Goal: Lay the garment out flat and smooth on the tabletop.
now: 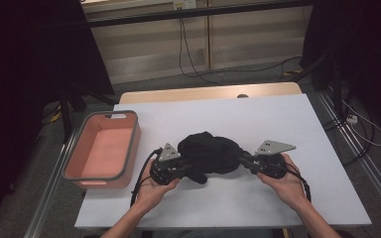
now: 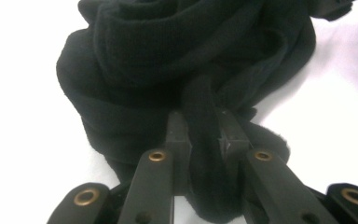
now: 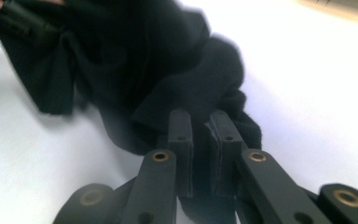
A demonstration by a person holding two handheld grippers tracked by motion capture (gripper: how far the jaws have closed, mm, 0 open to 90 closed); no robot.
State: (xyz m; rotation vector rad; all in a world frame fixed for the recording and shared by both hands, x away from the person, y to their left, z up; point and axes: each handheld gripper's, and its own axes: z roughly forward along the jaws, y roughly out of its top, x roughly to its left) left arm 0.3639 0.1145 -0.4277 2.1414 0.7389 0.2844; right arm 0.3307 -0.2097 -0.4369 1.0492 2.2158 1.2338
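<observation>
Left tongs [image 2: 204,130], right tongs [image 3: 200,126] pinch crumpled black cloth [image 1: 209,150].

Each black claw [image 1: 186,167] carries brass-ringed screws, a grey three-cornered plate [image 1: 168,152] and a trailing black cable [image 1: 141,178].

A crumpled black knitted-fabric garment [image 1: 208,152] lies bunched in a soft heap near the middle of the white worktop [image 1: 278,119], slightly towards the near edge, its folds rolled and twisted, one fold trailing nearer.
</observation>
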